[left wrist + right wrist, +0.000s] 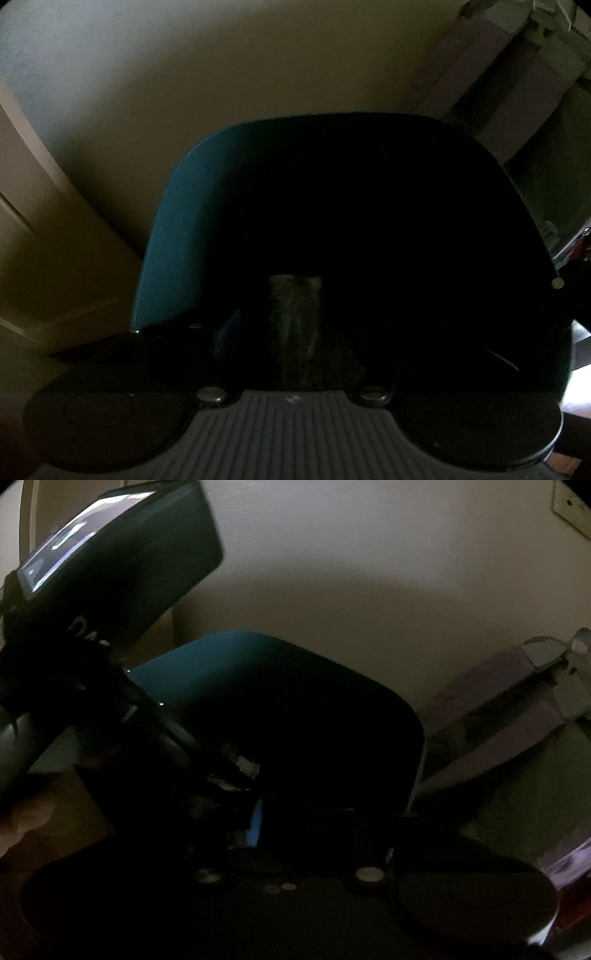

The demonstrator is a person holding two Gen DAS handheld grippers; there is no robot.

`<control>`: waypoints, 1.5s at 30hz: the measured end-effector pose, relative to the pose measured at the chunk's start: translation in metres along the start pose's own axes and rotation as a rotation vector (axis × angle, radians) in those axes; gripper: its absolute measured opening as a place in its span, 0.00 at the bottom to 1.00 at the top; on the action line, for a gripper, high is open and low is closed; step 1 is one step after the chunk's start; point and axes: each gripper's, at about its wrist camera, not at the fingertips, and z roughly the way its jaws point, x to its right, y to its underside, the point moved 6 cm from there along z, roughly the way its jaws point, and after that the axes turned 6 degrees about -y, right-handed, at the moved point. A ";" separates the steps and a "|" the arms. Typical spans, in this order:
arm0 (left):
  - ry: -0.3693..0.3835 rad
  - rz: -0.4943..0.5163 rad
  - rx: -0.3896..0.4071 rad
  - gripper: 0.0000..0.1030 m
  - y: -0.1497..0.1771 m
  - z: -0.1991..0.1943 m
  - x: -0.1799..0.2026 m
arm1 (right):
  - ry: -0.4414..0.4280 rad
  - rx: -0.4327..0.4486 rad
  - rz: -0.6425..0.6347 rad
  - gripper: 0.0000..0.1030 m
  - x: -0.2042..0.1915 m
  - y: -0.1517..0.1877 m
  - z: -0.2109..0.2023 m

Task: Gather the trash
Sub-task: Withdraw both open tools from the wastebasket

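- A pale scrap [295, 332] was noted between the left tongs [295, 295], over the bin [166, 229]; whether it was pinched could not be told.
- The state of the right tongs [295, 812] was lost in darkness.
- In such gloom the scrap might be snagged or dropped outside the rim.

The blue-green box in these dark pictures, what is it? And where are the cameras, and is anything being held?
No robot here: a person holds a two-finger grabbing tool in each hand, and each tool carries a camera that looks along its fingers. One picture comes from the left tool, the other from the right.

The blue-green box is a bin, standing by a pale wall. Both tools point down into its dark inside.

In the right camera's picture you can see the left gripper reaching in, with a small lit screen on its back. The right gripper is the black shape at the bottom.

The left camera shows a pale strip in front of it. It is too dim to say what it is, or whether either tool holds anything.
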 end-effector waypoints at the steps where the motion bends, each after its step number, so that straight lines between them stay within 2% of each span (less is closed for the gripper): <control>1: 0.002 -0.007 0.002 0.63 0.001 -0.003 -0.002 | 0.007 0.003 0.004 0.37 -0.001 0.000 -0.004; 4: -0.006 -0.023 0.023 0.73 0.012 -0.009 -0.009 | 0.025 0.015 0.004 0.46 -0.006 -0.003 -0.015; 7: -0.001 -0.028 0.048 0.74 0.012 -0.020 -0.006 | 0.033 0.035 0.016 0.56 -0.013 -0.001 -0.035; 9: 0.000 -0.029 0.066 0.74 0.018 -0.033 -0.008 | 0.030 0.051 0.023 0.59 -0.013 -0.001 -0.046; 14: -0.004 -0.018 0.109 0.74 0.031 -0.069 0.003 | 0.027 0.086 0.039 0.62 -0.025 0.007 -0.096; 16: -0.001 -0.019 0.121 0.74 0.039 -0.084 0.002 | 0.024 0.102 0.046 0.67 -0.030 0.012 -0.113; 19: -0.006 -0.020 0.143 0.74 0.054 -0.116 0.000 | 0.019 0.118 0.050 0.69 -0.037 0.021 -0.133; 28: 0.013 -0.028 0.177 0.74 0.117 -0.179 -0.004 | -0.012 0.161 0.110 0.77 -0.043 0.056 -0.187; 30: 0.028 -0.038 0.176 0.76 0.130 -0.191 -0.007 | -0.027 0.167 0.126 0.79 -0.037 0.062 -0.186; 35: 0.021 -0.030 0.184 0.77 0.168 -0.211 -0.009 | -0.065 0.173 0.152 0.84 -0.053 0.080 -0.200; 45: 0.032 -0.042 0.182 0.77 0.238 -0.208 -0.009 | -0.133 0.176 0.199 0.96 -0.078 0.131 -0.204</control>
